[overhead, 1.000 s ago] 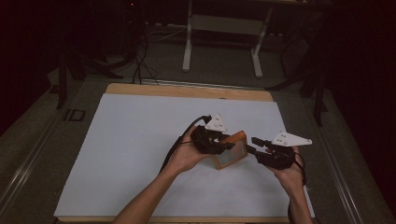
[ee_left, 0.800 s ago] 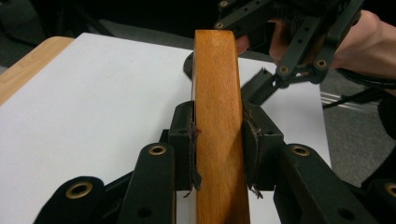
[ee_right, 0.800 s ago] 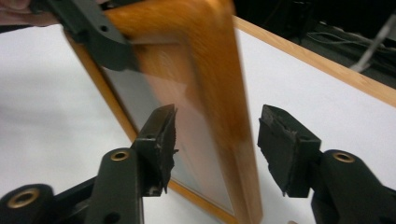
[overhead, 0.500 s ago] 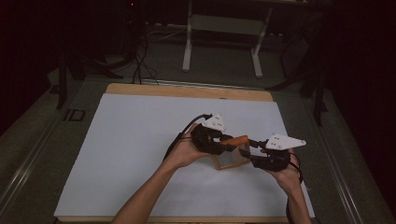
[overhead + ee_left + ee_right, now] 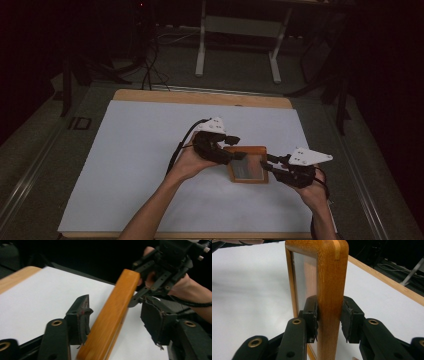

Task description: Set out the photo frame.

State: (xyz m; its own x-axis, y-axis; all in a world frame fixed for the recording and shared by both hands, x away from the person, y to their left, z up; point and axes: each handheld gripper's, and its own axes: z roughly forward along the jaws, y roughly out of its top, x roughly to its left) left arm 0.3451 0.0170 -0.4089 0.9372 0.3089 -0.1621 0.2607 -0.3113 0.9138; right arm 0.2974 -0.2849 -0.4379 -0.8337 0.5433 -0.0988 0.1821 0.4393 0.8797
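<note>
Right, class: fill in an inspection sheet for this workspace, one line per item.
Surface: white sheet over a wooden table.
Job's things: wooden frame with a pale panel, carried between both grippers.
Clutter: nothing seen.
Grippers: left gripper has just been opening, jaws standing apart from the frame's edge; right gripper has just been closing, jaws pressed on the frame.
Cables: black cable trailing from the left gripper.
Surroundings: dark floor, pale stand legs behind the table.

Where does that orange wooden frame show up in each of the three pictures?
High view: the wooden frame lies right of centre, between the two grippers.
Left gripper view: it runs diagonally up the middle.
Right gripper view: it stands upright, centre.
Shared landmark: the white table cover.
</note>
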